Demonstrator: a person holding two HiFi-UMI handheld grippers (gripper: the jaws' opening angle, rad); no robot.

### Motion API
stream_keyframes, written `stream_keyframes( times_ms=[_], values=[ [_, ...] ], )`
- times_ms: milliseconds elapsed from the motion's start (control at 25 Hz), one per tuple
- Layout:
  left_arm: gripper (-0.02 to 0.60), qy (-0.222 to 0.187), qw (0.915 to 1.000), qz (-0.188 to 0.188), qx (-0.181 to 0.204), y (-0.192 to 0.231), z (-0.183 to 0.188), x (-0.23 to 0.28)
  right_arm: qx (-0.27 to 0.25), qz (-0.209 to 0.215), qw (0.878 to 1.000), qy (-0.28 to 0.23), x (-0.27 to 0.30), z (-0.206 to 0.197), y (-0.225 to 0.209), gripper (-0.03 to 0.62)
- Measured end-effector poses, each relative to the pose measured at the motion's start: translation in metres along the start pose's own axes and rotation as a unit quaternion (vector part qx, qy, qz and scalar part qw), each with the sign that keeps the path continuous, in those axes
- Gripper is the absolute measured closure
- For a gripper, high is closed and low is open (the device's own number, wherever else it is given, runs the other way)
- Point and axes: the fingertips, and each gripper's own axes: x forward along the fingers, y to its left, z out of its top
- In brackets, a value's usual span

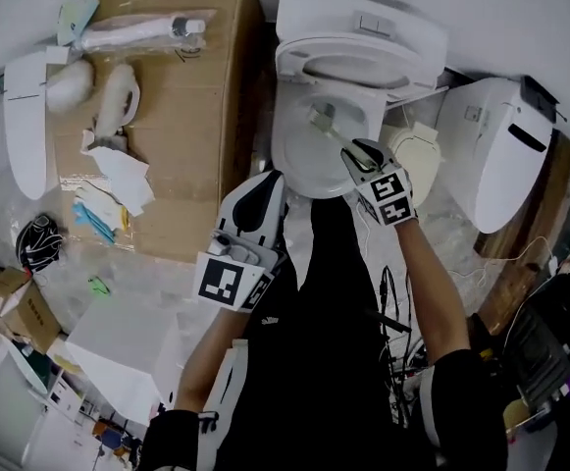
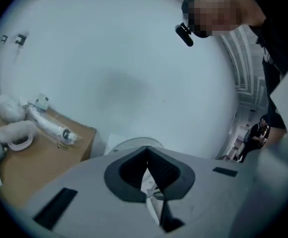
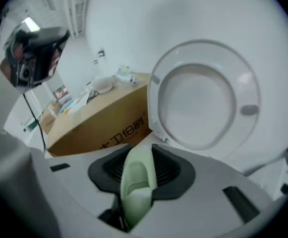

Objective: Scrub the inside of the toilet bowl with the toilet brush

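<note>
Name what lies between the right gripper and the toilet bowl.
The toilet brush: its handle runs from the right gripper into the toilet bowl, shown in the head view.

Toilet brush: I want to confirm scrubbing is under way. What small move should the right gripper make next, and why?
Probably sweep the toilet brush sideways along the bowl wall. The right gripper is shut on its pale green handle, and the brush head sits inside the bowl.

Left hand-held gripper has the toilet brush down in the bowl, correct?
Wrong side. The right hand-held gripper is shut on the toilet brush, as the right gripper view shows. The brush head is down in the toilet bowl.
</note>
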Motion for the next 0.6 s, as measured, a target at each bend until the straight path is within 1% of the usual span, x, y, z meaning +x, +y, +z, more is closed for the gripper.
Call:
stream_keyframes(
  times_ms=[120, 240, 400, 600],
  values=[
    [0.572, 0.001, 0.9996, -0.014, 0.024, -0.014, 0.022, -0.007, 0.085, -0.04, 0.995, -0.036, -0.064, 0.022, -0.001, 0.471],
    [0.573, 0.002, 0.9987, -0.027, 0.042, -0.031, 0.047, -0.01, 0.144, -0.077, 0.984, -0.075, -0.129, 0.047, 0.0, 0.471],
    [0.572, -0.022, 0.9966, -0.042, 0.068, -0.059, 0.09, -0.013, 0.182, -0.118, 0.967, -0.136, -0.208, 0.088, -0.002, 0.471],
    [0.572, -0.047, 0.9938, -0.049, 0.088, -0.094, 0.134, -0.028, 0.203, -0.143, 0.947, -0.204, -0.291, 0.126, 0.012, 0.471]
  ],
)
